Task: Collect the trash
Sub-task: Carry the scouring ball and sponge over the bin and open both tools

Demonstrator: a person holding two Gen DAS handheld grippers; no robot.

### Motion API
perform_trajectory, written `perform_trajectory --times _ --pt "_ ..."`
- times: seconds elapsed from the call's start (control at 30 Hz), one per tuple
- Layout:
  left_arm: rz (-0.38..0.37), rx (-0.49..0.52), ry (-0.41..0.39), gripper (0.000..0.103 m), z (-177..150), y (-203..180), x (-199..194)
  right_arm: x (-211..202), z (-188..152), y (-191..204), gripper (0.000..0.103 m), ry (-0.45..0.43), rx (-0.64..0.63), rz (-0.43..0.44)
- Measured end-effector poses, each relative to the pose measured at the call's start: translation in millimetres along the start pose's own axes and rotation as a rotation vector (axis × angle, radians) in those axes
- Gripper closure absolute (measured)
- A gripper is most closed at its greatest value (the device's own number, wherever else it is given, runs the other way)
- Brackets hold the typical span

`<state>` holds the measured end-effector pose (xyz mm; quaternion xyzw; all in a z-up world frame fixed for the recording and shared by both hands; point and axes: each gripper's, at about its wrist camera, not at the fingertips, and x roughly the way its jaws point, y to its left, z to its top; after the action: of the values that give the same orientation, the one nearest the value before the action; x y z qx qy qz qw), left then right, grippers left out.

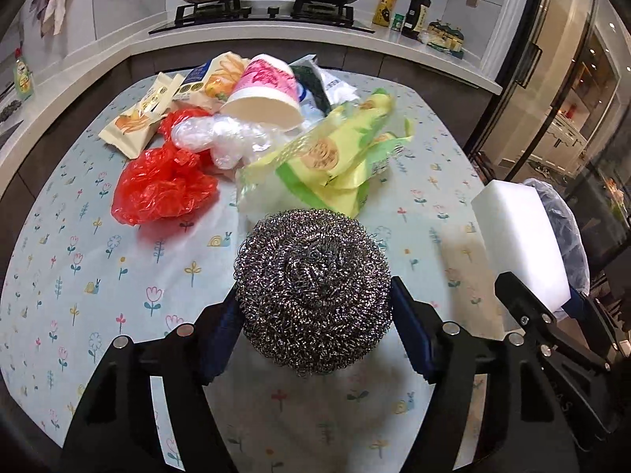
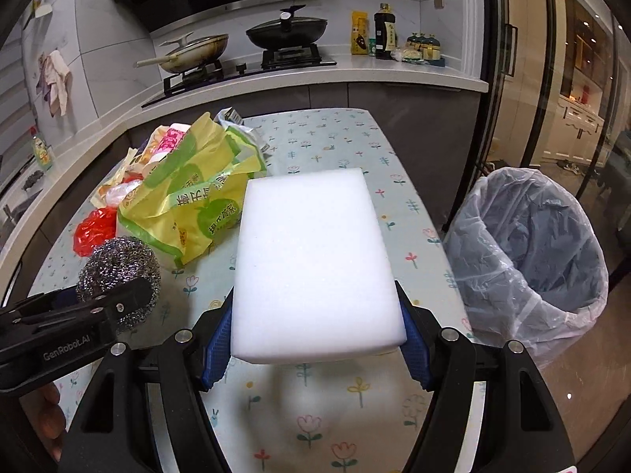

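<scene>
My left gripper (image 1: pixel 313 327) is shut on a steel wool scrubber (image 1: pixel 313 291) and holds it above the flowered tablecloth; the scrubber also shows in the right wrist view (image 2: pixel 118 260). My right gripper (image 2: pixel 315 327) is shut on a white sponge block (image 2: pixel 315 260), also seen at the right of the left wrist view (image 1: pixel 520 236). A trash pile lies further back on the table: a red plastic bag (image 1: pixel 161 185), a clear bag (image 1: pixel 221 138), a yellow-green bag (image 1: pixel 331 157), a paper cup (image 1: pixel 264 90) and snack wrappers (image 1: pixel 138 118).
A trash bin lined with a clear bag (image 2: pixel 528 260) stands on the floor right of the table (image 2: pixel 335 134). Behind the table is a counter with a stove (image 1: pixel 260 15), two pans and bottles (image 1: pixel 418 12). Glass doors are at the right.
</scene>
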<state>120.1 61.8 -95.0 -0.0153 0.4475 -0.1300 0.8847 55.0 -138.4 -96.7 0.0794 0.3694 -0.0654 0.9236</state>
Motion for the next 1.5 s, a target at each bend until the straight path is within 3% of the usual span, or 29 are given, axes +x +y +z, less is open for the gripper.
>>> perform_trajectory --times 0.43,0.67,0.87,1.37,1.47,1.5 --pt "-0.178 0.187 -0.061 0.035 11 -128 -30 -51 -3 -127 0.035 -0.082 0.184 -0.152" --pt "-0.267 0.266 -0.05 0.035 21 -200 -23 -59 -2 -180 0.035 -0.092 0.229 -0.224" --pt "-0.302 0.319 -0.047 0.035 27 -250 -9 -55 1 -212 0.035 -0.089 0.257 -0.274" --pt "-0.372 0.359 0.028 0.032 44 -291 37 -24 12 -244 0.034 -0.04 0.293 -0.311" --pt "-0.389 0.355 0.028 0.02 48 -294 40 -22 18 -244 0.032 -0.044 0.298 -0.318" --pt "-0.388 0.347 0.012 0.015 49 -292 38 -23 20 -243 0.026 -0.051 0.299 -0.325"
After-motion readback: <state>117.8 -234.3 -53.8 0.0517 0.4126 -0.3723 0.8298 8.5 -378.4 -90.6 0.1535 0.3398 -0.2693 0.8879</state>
